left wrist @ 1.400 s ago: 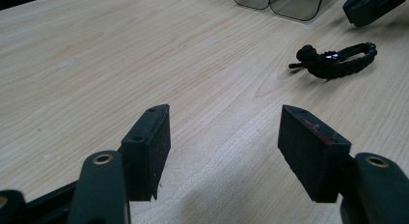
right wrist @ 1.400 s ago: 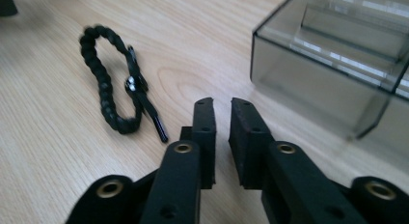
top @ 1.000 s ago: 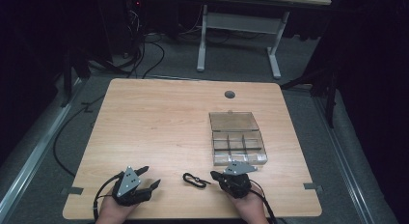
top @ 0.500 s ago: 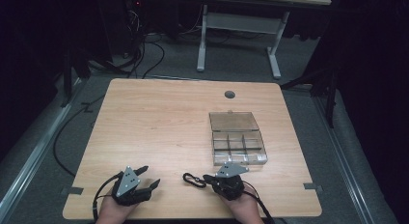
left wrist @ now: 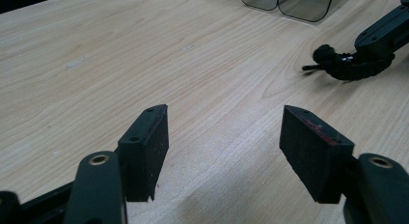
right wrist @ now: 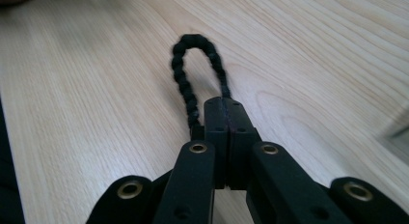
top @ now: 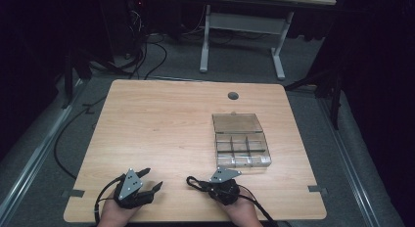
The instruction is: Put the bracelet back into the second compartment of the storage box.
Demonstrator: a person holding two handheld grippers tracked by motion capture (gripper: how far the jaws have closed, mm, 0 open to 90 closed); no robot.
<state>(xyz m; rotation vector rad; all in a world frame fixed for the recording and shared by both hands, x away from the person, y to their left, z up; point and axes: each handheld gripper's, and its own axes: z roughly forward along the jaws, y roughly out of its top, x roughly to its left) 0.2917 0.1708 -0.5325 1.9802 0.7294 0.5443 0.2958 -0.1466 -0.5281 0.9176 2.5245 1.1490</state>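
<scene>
The black braided cord loop (right wrist: 193, 69) lies on the wooden table (top: 161, 124) near its front edge, just left of the clear compartment box (top: 241, 139). The right gripper (right wrist: 224, 105) has its jaws pressed fully together on one end of the loop, the rest curving out ahead. The bite looks shallow, so a quick lift could let the cord slide free, or the dangling loop could snag on the box rim. The left gripper (left wrist: 224, 132) rests apart with jaws wide and nothing between them, too far away to steady it
</scene>
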